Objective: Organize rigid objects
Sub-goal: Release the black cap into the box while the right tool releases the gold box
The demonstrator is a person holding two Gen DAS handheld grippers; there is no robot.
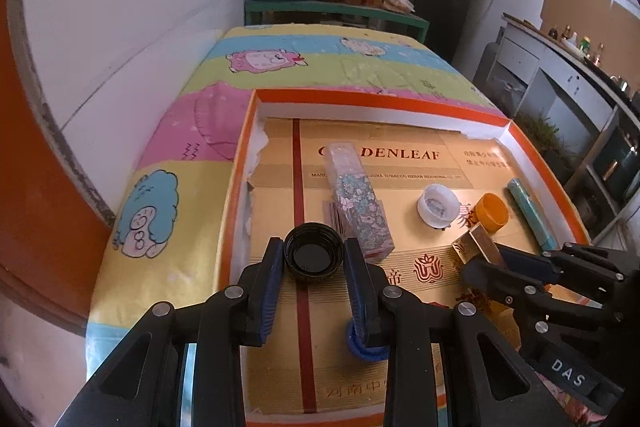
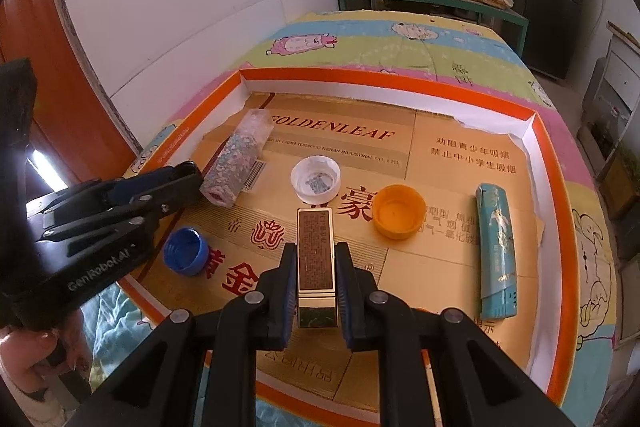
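Left gripper pinches a black cap, open side up, at lower centre of the left wrist view, just above the cardboard liner of the orange-rimmed tray. Right gripper clamps a gold box by its long side faces, lower centre of the right wrist view.

Handling, as judged: the cap is light, stiff plastic, ribbed at the rim, so the pads should bite well across its width. The gold box looks glossy and hard, possibly slick; the grip on the flat sides near one end seems sound, though it could pivot if tilted.

Loose on the liner: floral box at left centre, white cap at centre, orange cap right of centre, teal tube at right.

The right wrist view shows the blue cap whole; the left view hides most of it behind a finger. The left view alone shows the black cap held; from the right that grip is out of sight.
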